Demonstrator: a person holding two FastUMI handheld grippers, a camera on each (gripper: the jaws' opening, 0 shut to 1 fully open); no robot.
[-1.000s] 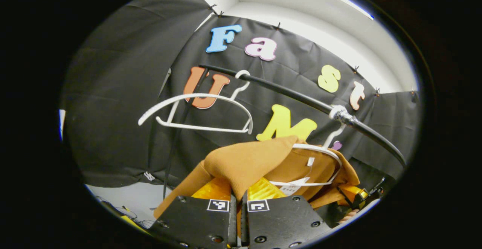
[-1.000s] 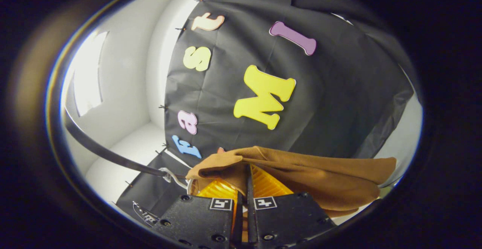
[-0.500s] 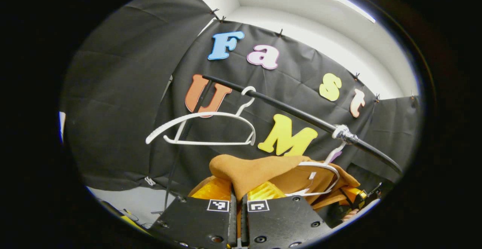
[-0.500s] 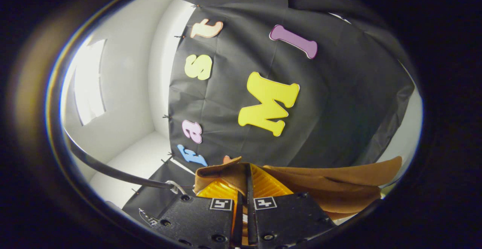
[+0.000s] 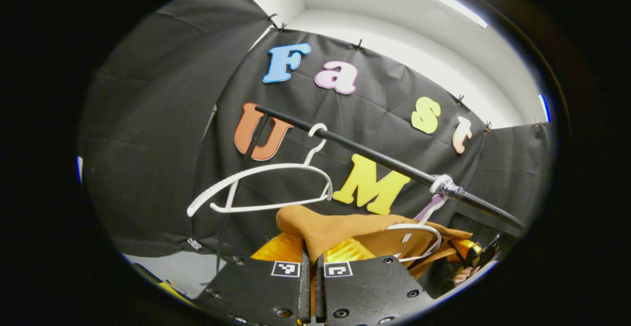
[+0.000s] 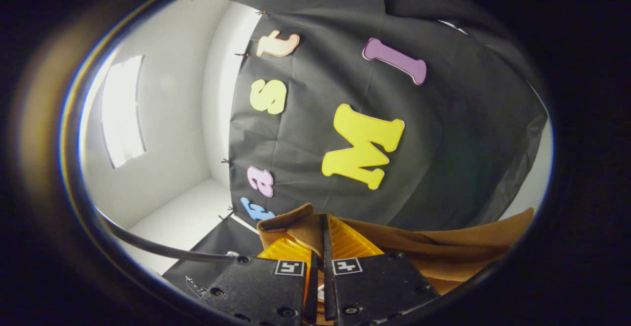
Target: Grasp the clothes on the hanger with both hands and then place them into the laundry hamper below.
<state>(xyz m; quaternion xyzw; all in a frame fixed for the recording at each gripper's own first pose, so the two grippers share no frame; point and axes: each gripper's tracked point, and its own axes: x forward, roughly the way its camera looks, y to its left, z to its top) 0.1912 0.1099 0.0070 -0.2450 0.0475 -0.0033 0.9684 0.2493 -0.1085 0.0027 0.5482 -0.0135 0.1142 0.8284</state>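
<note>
A brown garment (image 5: pixel 340 227) drapes over a white hanger (image 5: pixel 419 239) that hooks on the black rail (image 5: pixel 384 161). My left gripper (image 5: pixel 309 254) is shut on a fold of this garment at the bottom of the left gripper view. In the right gripper view the same brown garment (image 6: pixel 443 252) stretches to the right, and my right gripper (image 6: pixel 323 239) is shut on its edge. The right gripper (image 5: pixel 473 254) and the hand holding it also appear at the lower right of the left gripper view, beyond the hanger.
An empty white hanger (image 5: pixel 261 188) hangs on the rail to the left of the garment. The rail's upright post (image 5: pixel 236 188) drops down behind it. A stretch of the rail (image 6: pixel 157 249) crosses the lower left of the right gripper view.
Both grippers have dropped lower while holding the garment; the garment and its hanger sit lower in both views. The empty hanger has tilted a little.
</note>
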